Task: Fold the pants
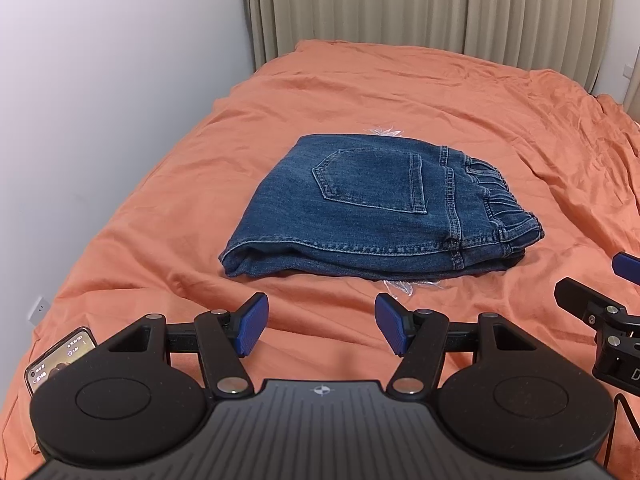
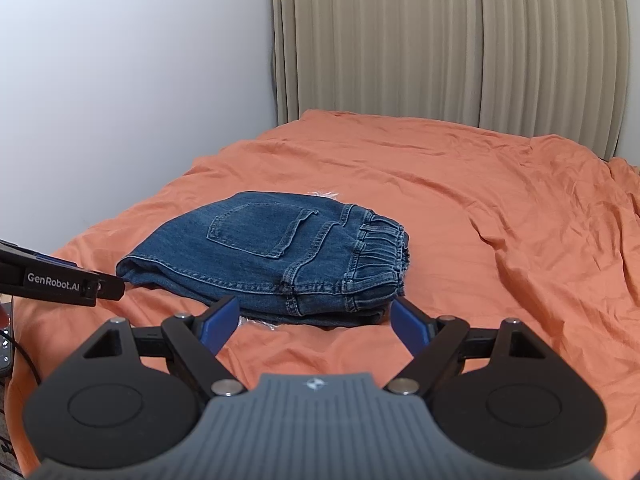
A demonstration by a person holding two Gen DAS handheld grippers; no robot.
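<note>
Folded jeans (image 1: 376,208) lie mid-bed on an orange sheet (image 1: 160,220), pocket up, seemingly finished. Both claws, left gripper (image 1: 320,328) and right gripper (image 2: 316,326), hover just short of them, jaws apart and empty. A phone (image 1: 60,356) sits at the bed's edge; nothing blocks the jeans.

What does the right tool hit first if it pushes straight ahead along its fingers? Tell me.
Most likely the folded jeans: the open right tool points at their near edge, just short of it and not touching. The orange bedsheet may brush first; depth is unclear.
</note>
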